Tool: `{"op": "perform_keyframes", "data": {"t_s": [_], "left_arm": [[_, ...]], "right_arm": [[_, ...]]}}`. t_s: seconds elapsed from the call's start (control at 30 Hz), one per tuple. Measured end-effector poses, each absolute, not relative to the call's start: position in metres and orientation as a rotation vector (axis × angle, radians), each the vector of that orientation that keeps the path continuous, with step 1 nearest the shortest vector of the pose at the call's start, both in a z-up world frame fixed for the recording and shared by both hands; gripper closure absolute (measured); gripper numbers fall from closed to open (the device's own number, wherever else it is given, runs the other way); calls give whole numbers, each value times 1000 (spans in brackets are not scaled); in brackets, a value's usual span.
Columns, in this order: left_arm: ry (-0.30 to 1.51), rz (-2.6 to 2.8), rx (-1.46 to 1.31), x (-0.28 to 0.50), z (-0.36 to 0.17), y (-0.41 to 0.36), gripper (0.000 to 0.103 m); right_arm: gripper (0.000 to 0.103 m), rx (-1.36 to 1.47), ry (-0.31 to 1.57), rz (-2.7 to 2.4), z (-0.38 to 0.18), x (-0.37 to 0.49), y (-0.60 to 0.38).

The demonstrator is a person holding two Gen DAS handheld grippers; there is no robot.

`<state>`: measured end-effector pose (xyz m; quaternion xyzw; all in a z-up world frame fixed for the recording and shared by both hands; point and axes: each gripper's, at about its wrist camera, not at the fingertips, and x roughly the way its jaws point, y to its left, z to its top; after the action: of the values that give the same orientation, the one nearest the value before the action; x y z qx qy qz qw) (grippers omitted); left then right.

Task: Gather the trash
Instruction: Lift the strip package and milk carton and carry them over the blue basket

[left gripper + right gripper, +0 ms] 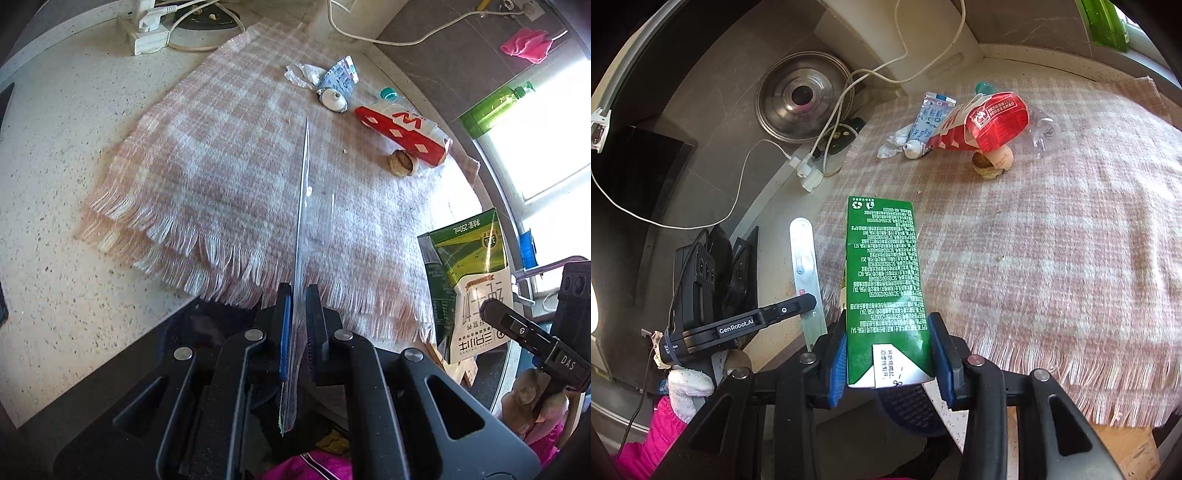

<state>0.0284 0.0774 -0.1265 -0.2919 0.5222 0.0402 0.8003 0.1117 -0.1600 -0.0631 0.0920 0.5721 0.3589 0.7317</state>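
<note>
a speckled counter (55, 229) carries a pink-and-white checked cloth (229, 177) with fringed edges, spread flat over most of it. on the far part of the cloth lies a small cluster of trash: a crushed red carton (990, 122), a squeezed toothpaste tube (929, 118) with a white crumpled tissue (892, 144) beside it, a clear plastic wrapper (1043, 131) just right of the red carton, and a broken eggshell (997, 158) touching the carton's near side.

the right gripper (890, 365) is pressed onto a green milk carton (886, 288), pinching its lower end between the blue pads (837, 369) – the carton hangs in the air above the near edge of the cloth, well apart from the cluster. from the left wrist view the same carton (469, 280) shows at the right, off the cloth's edge.

the left gripper (298, 332) is clamped on a thin clear plastic bag (301, 229) – seen edge-on, its sheet rises upright from between the fingers over the cloth.

behind, a metal pot lid (803, 96) and a white power strip (146, 31) with cords sit by the wall.
</note>
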Motion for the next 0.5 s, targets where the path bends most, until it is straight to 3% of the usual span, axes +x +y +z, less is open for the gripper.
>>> {"op": "perform_keyframes", "data": {"t_s": [0.5], "left_arm": [[1241,65,-589,-48,-174,51,98]], "right_arm": [[63,172,1338,771,-80,29,-166]]}}
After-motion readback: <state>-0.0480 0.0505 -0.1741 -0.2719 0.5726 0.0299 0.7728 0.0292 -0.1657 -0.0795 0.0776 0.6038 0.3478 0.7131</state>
